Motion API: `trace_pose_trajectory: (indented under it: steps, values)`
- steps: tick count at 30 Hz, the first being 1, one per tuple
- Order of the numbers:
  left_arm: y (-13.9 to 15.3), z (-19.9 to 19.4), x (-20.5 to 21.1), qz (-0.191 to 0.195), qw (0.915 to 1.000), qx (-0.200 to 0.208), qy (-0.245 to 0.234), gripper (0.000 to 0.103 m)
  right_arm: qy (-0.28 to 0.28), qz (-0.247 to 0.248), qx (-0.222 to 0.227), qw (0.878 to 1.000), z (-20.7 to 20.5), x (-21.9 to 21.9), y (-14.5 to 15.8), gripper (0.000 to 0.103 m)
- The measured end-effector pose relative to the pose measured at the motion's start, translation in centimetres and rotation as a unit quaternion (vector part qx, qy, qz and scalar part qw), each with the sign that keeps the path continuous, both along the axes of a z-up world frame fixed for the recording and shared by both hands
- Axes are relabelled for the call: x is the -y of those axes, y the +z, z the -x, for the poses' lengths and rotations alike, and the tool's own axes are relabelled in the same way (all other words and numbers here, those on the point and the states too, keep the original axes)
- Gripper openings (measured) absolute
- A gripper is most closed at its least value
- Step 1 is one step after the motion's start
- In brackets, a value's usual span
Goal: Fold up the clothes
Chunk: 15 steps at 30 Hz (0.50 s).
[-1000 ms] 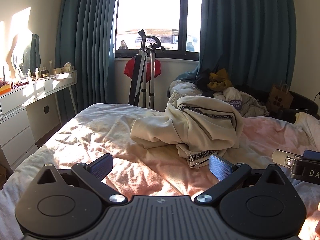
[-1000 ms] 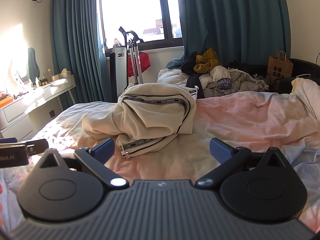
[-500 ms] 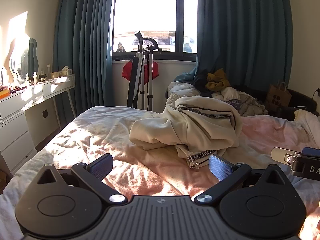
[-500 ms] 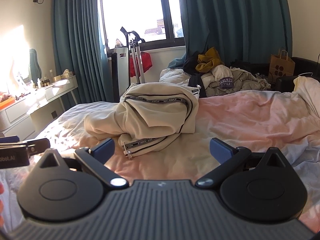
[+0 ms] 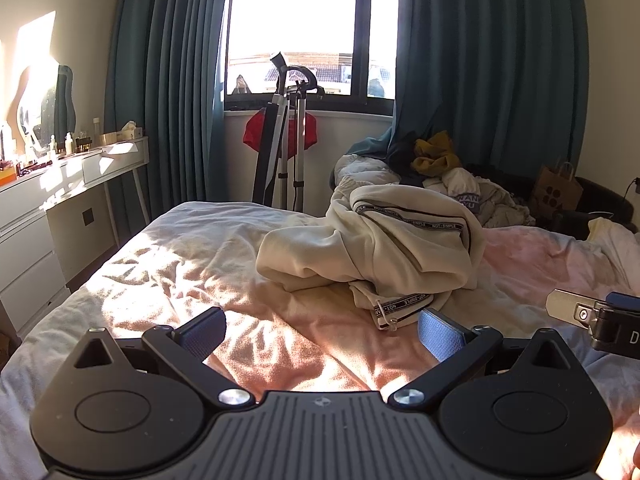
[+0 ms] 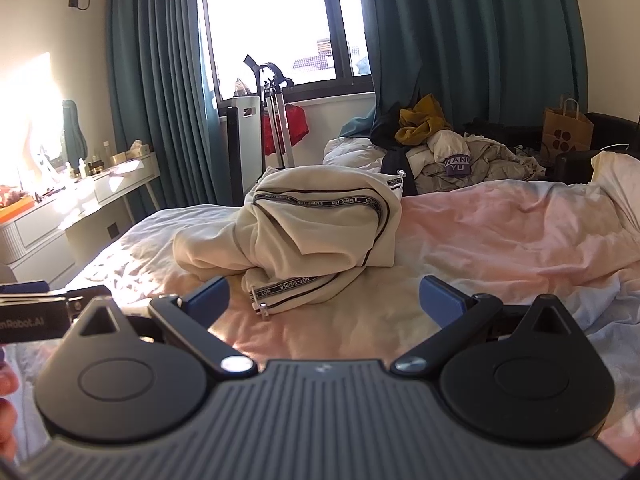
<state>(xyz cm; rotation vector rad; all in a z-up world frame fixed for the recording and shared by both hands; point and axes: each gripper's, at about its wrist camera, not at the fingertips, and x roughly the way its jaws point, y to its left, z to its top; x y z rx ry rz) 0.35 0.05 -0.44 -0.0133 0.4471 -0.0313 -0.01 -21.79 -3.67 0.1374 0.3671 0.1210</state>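
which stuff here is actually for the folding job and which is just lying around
For the job:
crumpled cream garment with black lettered tape trim
left gripper
right gripper

Lying about:
heap of mixed clothes beyond the bed
brown paper bag
white dressing table

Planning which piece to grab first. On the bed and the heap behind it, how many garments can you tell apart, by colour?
Cream: 1, the trousers crumpled on the bed.
Mustard: 1, the top on the heap.
Dark: 1, the garment under it.
Purple print: 1, the shirt.
Total: 4; others in the heap cannot be separated.
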Motion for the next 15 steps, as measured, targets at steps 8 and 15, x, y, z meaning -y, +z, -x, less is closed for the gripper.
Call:
trace_pose_trajectory:
  steps: [8, 15]
  values:
    - [-0.4, -0.1, 0.3, -0.015, 0.9999, -0.002, -0.007, 0.103, 0.000, 0.010, 0.006, 1.000, 0.1, -0.3, -0.2, 0.103]
    - [-1.3, -1.0, -0.1, -0.025, 0.9996, -0.010, 0.000, 0.103, 0.006, 0.017, 0.014, 1.000, 0.2, -0.5, -0.5, 0.103]
